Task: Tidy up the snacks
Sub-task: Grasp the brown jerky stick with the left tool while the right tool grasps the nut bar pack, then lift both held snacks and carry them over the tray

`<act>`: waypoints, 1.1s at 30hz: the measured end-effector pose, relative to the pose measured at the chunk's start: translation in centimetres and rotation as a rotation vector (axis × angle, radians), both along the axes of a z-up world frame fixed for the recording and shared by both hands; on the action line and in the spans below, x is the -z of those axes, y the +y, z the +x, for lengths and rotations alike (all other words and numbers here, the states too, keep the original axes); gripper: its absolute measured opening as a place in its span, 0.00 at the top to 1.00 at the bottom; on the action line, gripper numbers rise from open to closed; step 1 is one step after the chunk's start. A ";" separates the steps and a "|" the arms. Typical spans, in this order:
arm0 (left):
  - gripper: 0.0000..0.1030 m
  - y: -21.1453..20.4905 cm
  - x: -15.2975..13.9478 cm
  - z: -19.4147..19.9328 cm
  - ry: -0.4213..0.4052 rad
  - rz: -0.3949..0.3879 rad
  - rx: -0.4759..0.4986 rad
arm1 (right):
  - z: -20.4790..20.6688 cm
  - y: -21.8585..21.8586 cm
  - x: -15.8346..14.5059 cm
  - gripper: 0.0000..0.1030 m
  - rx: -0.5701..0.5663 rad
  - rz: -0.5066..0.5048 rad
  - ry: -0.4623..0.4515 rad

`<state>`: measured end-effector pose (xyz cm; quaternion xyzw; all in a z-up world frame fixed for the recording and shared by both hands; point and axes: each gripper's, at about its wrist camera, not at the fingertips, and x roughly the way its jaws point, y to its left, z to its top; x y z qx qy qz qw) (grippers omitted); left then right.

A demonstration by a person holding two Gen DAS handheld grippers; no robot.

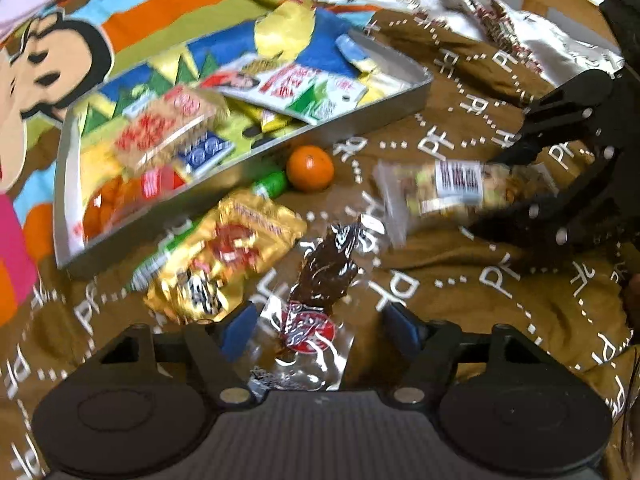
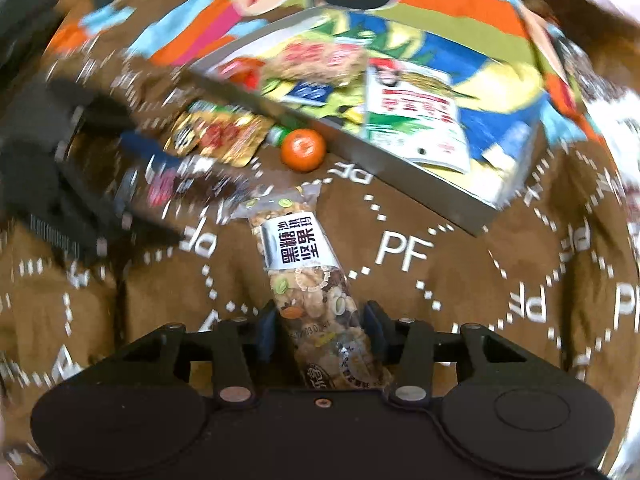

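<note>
our left hand-held gripper [image 1: 316, 330] straddles a clear candy pack [image 1: 316, 300], pads not pressing; our right hand-held gripper [image 2: 320, 330] clamps a nut bar [image 2: 308, 276] near the tin [image 2: 420, 188].

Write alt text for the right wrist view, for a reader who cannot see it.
The right gripper straddles a clear-wrapped nut bar lying on a brown printed cloth. Beyond it sit an orange, a gold packet and a metal tray of snacks; the left gripper blurs at left.
</note>
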<state>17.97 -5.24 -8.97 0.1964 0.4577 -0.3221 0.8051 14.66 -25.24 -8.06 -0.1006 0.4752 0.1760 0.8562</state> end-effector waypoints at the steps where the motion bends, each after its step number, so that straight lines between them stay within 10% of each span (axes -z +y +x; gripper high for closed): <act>1: 0.28 -0.1 0.1 -0.2 0.009 0.007 -0.013 | -0.1 -0.2 -0.2 0.57 0.035 0.026 0.001; 8: 0.25 -0.5 -0.1 -0.7 0.075 0.019 -0.161 | -1.0 0.8 -0.3 0.56 0.056 0.022 -0.018; 17: 0.08 -2.2 0.3 -1.5 -0.096 0.116 -0.029 | -1.3 1.7 0.7 0.43 0.014 -0.076 -0.044; 24: 0.40 -1.6 0.1 -0.8 -0.018 0.043 -0.063 | -0.7 1.2 1.0 0.46 0.054 -0.030 -0.033; 26: 0.42 -1.4 0.0 -0.7 -0.013 0.041 -0.076 | -0.7 1.1 1.0 0.60 0.068 0.004 -0.028; 33: 0.48 -0.6 -1.1 -1.3 0.007 -0.031 -0.139 | -1.5 0.6 0.4 0.61 0.144 0.073 -0.037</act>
